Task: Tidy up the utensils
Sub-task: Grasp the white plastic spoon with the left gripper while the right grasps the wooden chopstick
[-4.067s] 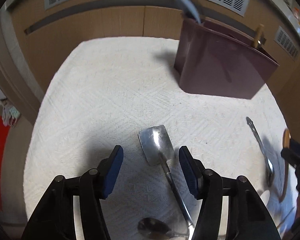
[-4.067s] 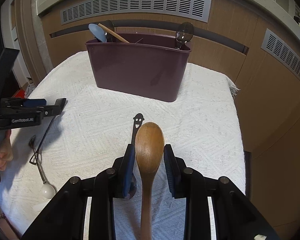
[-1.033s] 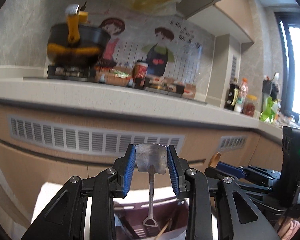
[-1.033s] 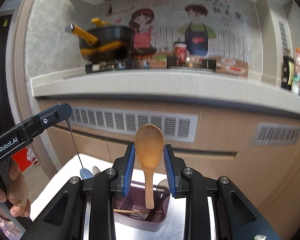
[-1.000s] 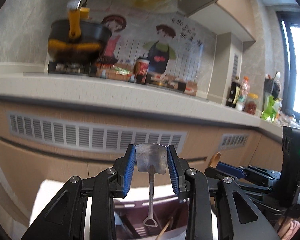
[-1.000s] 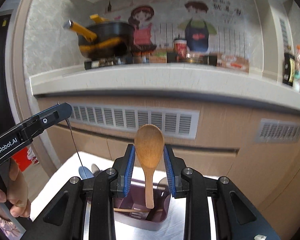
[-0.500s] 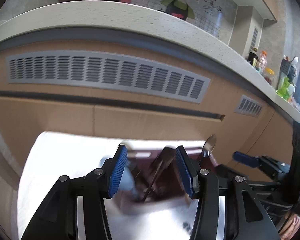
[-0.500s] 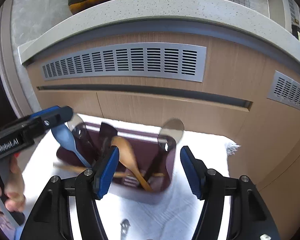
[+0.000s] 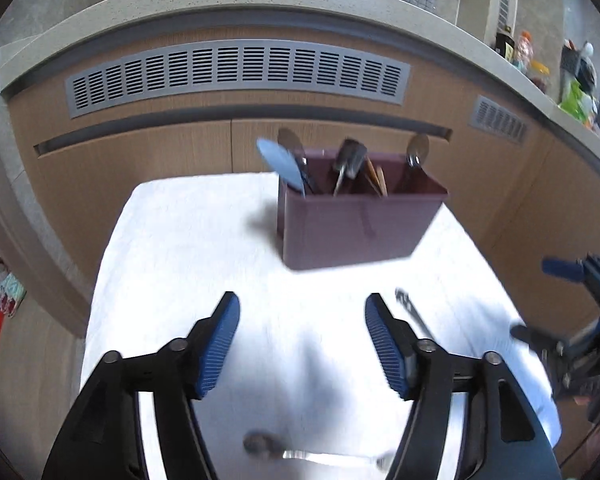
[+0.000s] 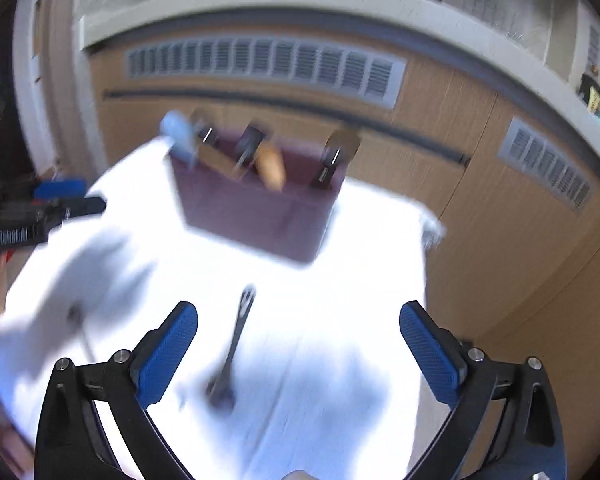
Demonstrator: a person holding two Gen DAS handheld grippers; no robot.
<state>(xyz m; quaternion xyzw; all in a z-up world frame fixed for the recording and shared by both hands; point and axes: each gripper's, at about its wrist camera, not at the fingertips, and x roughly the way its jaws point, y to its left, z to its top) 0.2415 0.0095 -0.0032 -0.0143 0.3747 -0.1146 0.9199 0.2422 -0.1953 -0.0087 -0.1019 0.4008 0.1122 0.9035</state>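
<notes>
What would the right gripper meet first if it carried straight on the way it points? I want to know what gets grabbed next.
Probably the dark metal utensil lying on the white cloth, between the open right gripper fingers; blur leaves depth uncertain.

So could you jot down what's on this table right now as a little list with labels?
surface: white cloth
bin: maroon, upright at the cloth's far side
in bin: blue spoon, metal spatula, wooden spoon, metal spoon
loose on cloth: dark utensil and metal spoon, both blurred
left gripper: open, empty, jaws just opened
right gripper: open, empty, jaws just opened, dark utensil lies below it
</notes>
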